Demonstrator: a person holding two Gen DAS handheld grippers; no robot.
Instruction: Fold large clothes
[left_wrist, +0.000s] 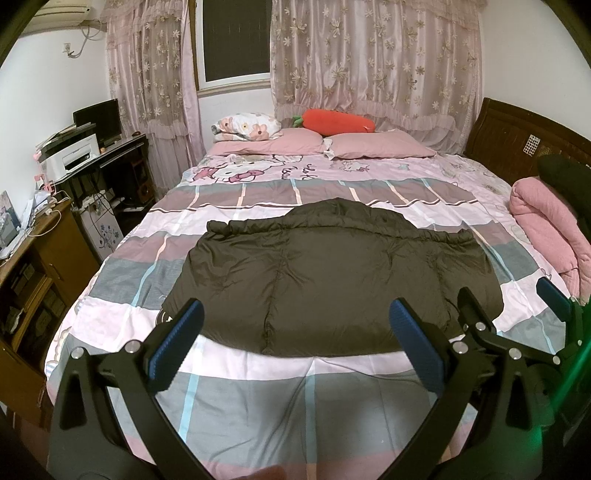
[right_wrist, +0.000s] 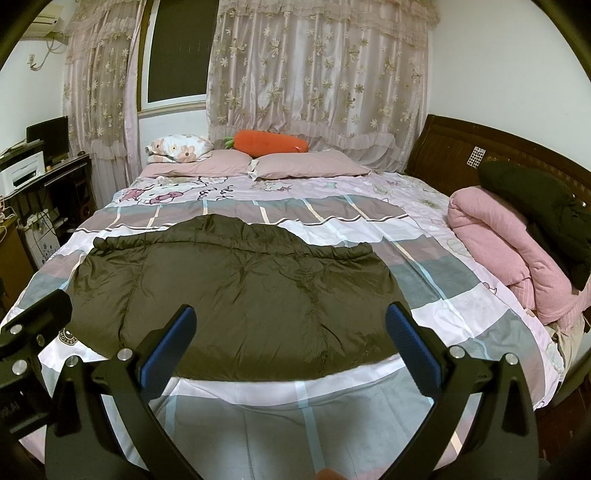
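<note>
Beyond both spread claws (left_wrist: 295, 341) (right_wrist: 291, 343), the jacket (left_wrist: 332, 273) lies flat.

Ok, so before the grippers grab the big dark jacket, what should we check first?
1. Left gripper open: ok, jaws wide apart.
2. Right gripper open: ok, jaws wide apart.
3. Both empty: ok, nothing between the pads.
4. Jacket lying flat on the bed: ok, spread out, only small wrinkles.
5. Nothing lying on the jacket: ok; the pink blanket sits apart at the right.
6. Sleeves tucked in: cannot tell, they are not clearly visible.
</note>
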